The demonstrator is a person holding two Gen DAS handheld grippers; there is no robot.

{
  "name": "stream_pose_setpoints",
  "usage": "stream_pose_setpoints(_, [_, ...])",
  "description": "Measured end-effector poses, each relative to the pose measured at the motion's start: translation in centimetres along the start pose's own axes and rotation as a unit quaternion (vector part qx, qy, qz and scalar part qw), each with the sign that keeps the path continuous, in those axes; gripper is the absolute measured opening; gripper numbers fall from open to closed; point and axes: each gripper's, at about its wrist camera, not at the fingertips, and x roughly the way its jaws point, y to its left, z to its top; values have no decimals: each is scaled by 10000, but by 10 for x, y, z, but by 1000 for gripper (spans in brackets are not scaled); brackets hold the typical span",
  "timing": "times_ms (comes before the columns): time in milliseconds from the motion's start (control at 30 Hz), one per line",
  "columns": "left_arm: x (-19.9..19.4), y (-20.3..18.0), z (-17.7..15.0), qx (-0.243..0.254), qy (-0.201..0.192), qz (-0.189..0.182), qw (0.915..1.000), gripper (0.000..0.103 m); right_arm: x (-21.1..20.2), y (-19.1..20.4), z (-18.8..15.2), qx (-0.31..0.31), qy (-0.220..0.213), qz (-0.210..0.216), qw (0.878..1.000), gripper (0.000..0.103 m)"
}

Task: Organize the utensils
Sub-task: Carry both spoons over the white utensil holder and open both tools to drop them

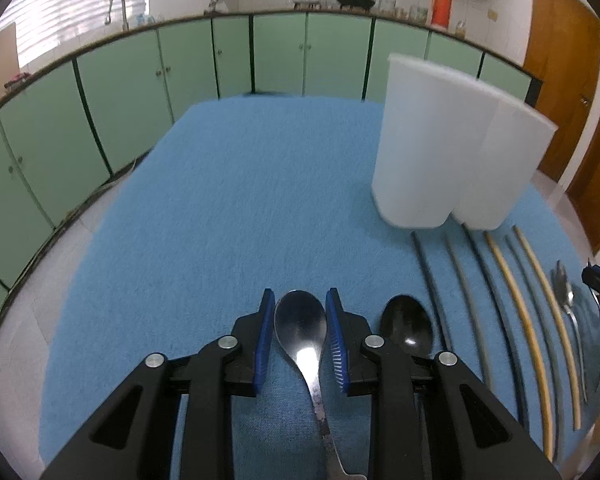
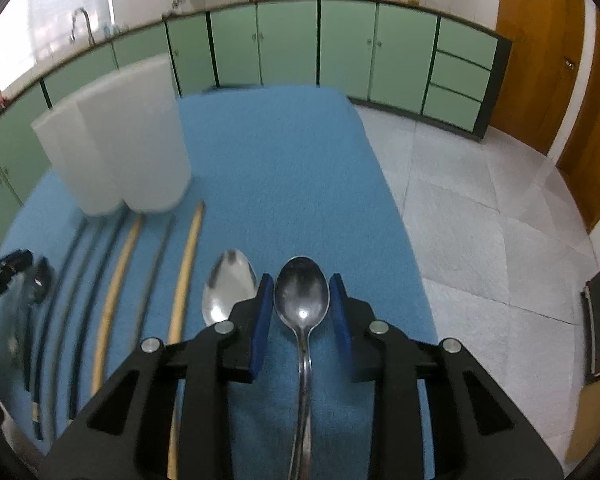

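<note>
Two hand-held grippers on blue cloth (image 1: pixel 220 200), left hand-held gripper (image 1: pixel 300 332) jaws apart around steel spoon (image 1: pixel 300 324), right hand-held gripper (image 2: pixel 302 312) likewise straddling dark spoon (image 2: pixel 302 296)

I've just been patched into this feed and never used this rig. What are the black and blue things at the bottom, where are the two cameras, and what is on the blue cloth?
These are two handheld grippers, each carrying a camera that looks along its fingers. In the left view, the left gripper straddles a steel spoon, open, beside a black spoon. In the right view, the right gripper straddles another spoon, also open, with a third steel spoon alongside. Chopsticks lie in a row before a white two-compartment holder on the blue cloth.
</note>
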Motion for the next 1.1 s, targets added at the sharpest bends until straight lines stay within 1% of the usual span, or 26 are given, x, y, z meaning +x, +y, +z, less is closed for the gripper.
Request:
stream_pose_setpoints(100, [-15,-1,0,22,-352,-89,9993,26,-19,-1,3,-9,-342,129,9993,27])
stream_pose_setpoints(167, [-23,-1,0,17,-520,-126,9986,26,-33,-1,5,-6,-584,236,9980,27])
stream_pose_setpoints(367, [-47,2,-3,-40,-959,-227,9951,26,-61,8,8,-68,-889,384,9953,27])
stream_pose_setpoints(633, [-72,10,4,-215,-1396,-335,9894,26,-90,19,23,-116,-1338,645,9888,27])
stream_pose_setpoints(733, [-78,13,6,-268,-1503,-337,9877,26,-97,24,30,-160,-1478,723,9862,27])
stream_pose_setpoints(933, [-87,18,11,-354,-1682,-367,9844,25,-104,32,40,-235,-1622,875,9826,27])
stream_pose_setpoints(1100, [-89,20,14,-370,-1741,-372,9833,25,-104,38,44,-310,-1645,931,9815,27])
